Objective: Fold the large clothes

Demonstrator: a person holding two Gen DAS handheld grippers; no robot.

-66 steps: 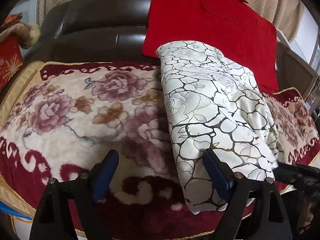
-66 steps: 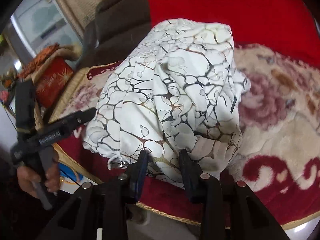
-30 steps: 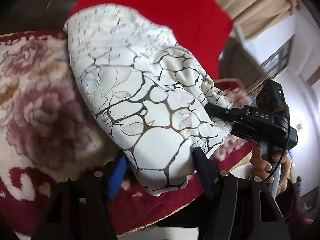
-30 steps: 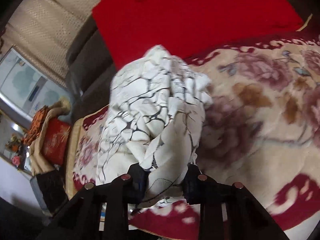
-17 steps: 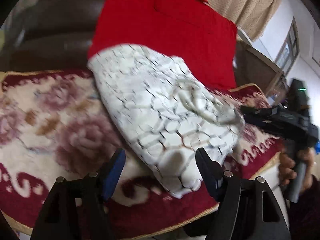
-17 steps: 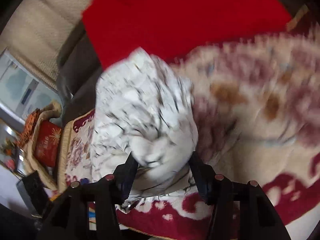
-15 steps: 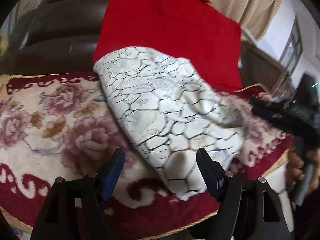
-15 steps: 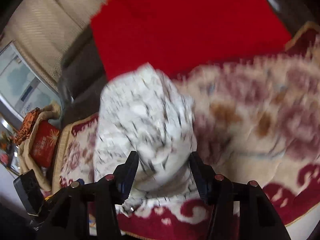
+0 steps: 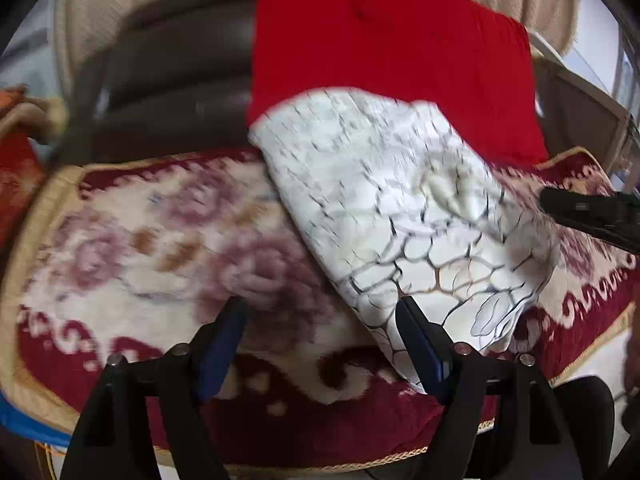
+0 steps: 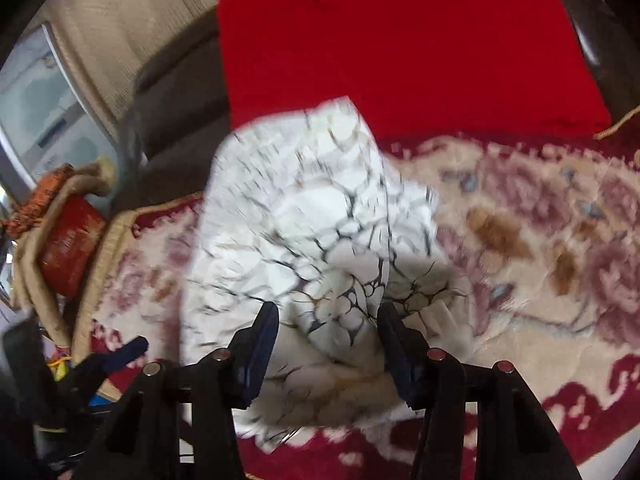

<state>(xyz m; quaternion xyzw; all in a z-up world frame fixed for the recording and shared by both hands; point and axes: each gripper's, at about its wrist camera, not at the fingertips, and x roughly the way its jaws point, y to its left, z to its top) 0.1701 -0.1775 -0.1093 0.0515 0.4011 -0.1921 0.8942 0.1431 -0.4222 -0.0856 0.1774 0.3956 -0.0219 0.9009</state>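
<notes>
Cloth (image 9: 420,216), folded, looked soft, light, floppy; best pinched at near hem. Left gripper (image 9: 320,344) gaped wide, just opening, empty; right gripper (image 10: 326,344) half-open astride cloth.

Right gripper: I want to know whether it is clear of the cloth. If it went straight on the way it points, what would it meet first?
Most likely the white patterned garment: the folded bundle lies directly ahead between the right gripper's open jaws.
</notes>
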